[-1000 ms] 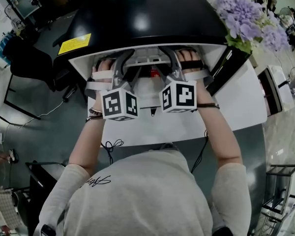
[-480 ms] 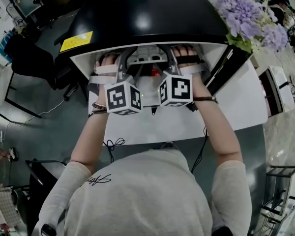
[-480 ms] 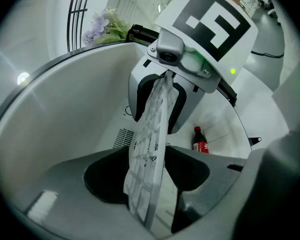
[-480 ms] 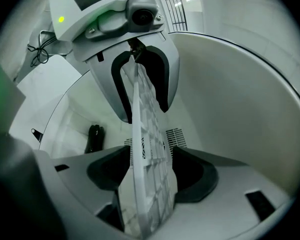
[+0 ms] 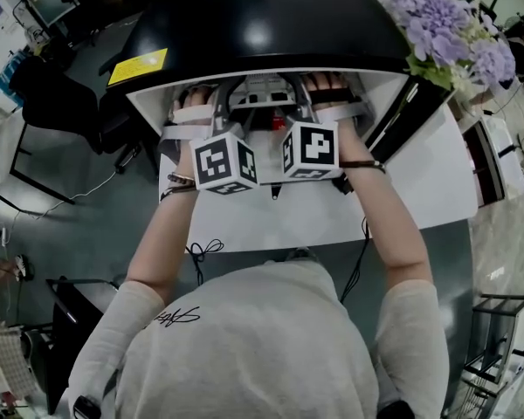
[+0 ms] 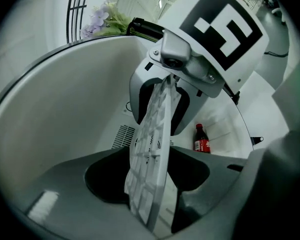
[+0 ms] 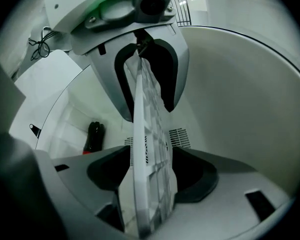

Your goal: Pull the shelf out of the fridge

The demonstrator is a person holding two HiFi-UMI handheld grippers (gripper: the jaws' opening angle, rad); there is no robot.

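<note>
A small black-topped fridge (image 5: 262, 24) stands open with its white inside facing me. The white grid shelf (image 6: 152, 154) (image 7: 147, 154) is tilted on edge inside it, held from both sides. My left gripper (image 6: 150, 189) is shut on one edge of the shelf, and my right gripper (image 7: 150, 189) is shut on the opposite edge. Each sees the other across the shelf: the right gripper (image 6: 190, 59), the left gripper (image 7: 135, 14). In the head view both marker cubes (image 5: 225, 160) (image 5: 311, 151) sit at the fridge mouth, with the fingertips hidden under the top.
A cola bottle (image 6: 202, 139) (image 7: 93, 136) stands against the fridge's back wall near a vent grille (image 7: 179, 136). Purple flowers (image 5: 445, 33) rest on the fridge's right top corner. The open white door (image 5: 419, 182) spreads below my arms. A black chair (image 5: 52, 94) stands to the left.
Both grippers have shifted slightly toward the fridge opening and closer together, still gripping the shelf.
</note>
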